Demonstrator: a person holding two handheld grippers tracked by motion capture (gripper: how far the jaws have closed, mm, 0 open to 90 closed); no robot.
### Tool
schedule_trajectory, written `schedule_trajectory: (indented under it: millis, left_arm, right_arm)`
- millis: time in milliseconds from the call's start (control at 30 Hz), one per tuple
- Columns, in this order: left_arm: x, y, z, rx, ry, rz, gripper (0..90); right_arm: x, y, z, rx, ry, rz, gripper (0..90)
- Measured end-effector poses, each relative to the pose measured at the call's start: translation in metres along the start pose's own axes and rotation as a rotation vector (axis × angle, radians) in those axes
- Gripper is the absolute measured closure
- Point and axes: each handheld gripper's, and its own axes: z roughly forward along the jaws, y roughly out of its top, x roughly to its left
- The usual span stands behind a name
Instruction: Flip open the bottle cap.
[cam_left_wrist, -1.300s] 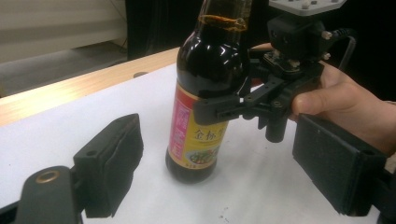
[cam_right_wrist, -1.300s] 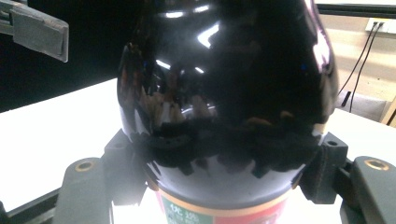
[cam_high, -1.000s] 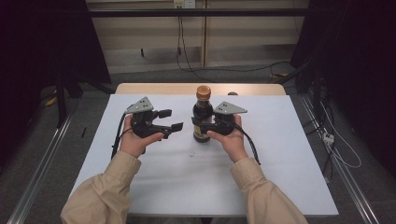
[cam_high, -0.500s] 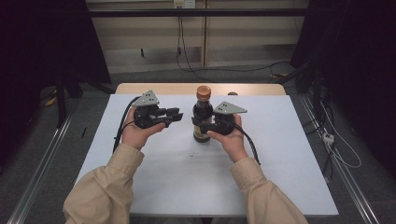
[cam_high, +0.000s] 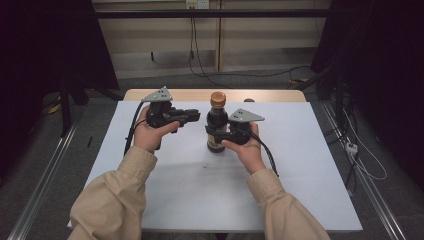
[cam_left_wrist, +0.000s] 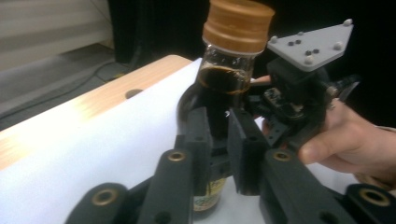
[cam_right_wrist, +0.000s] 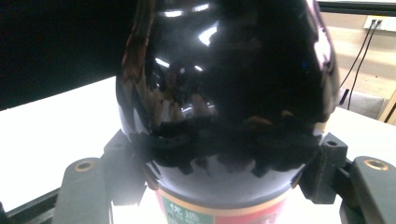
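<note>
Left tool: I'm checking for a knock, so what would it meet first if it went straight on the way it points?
Most likely the bottle: the left tool, jaws just closed with nothing between them, points at its neck below the cap. Depth is unclear.

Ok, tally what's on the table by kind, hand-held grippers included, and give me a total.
Dark bottle with a brown cap: 1
Left hand-held gripper, jaws just closed on nothing: 1
Right hand-held gripper, clamped on the bottle: 1
White table: 1
Total: 4
</note>
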Motion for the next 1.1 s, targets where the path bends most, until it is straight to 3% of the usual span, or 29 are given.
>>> schedule_trajectory:
  millis: [67, 133, 467, 600, 833, 1000, 1100]
  left_arm:
    - [0.0, 0.003, 0.001, 0.001, -0.014, -0.016, 88.7]
    - [-0.001, 0.006, 0.002, 0.011, -0.005, -0.003, 90.0]
    - [-0.003, 0.023, 0.011, 0.019, -0.001, 0.001, 90.0]
    - [-0.006, 0.03, 0.014, 0.037, 0.009, 0.029, 90.0]
    - [-0.007, 0.04, 0.016, 0.049, 0.003, 0.04, 90.0]
    - [-0.007, 0.045, 0.017, 0.064, 0.021, 0.057, 90.0]
    - [-0.008, 0.047, 0.019, 0.062, 0.007, 0.064, 90.0]
  right_arm:
    - [0.0, 0.0, 0.0, 0.001, 0.001, 0.0, 29.7]
    - [0.0, 0.0, 0.0, 0.002, 0.0, 0.0, 29.7]
    - [0.0, 0.0, 0.0, -0.001, 0.0, 0.002, 29.8]
    - [0.0, 0.0, 0.0, 0.0, 0.0, 0.002, 29.8]
    - [0.0, 0.0, 0.0, 0.003, 0.002, -0.003, 30.1]
    - [0.0, 0.0, 0.0, 0.003, 0.005, -0.004, 30.3]
    - [0.0, -0.001, 0.0, 0.003, 0.005, -0.002, 30.3]
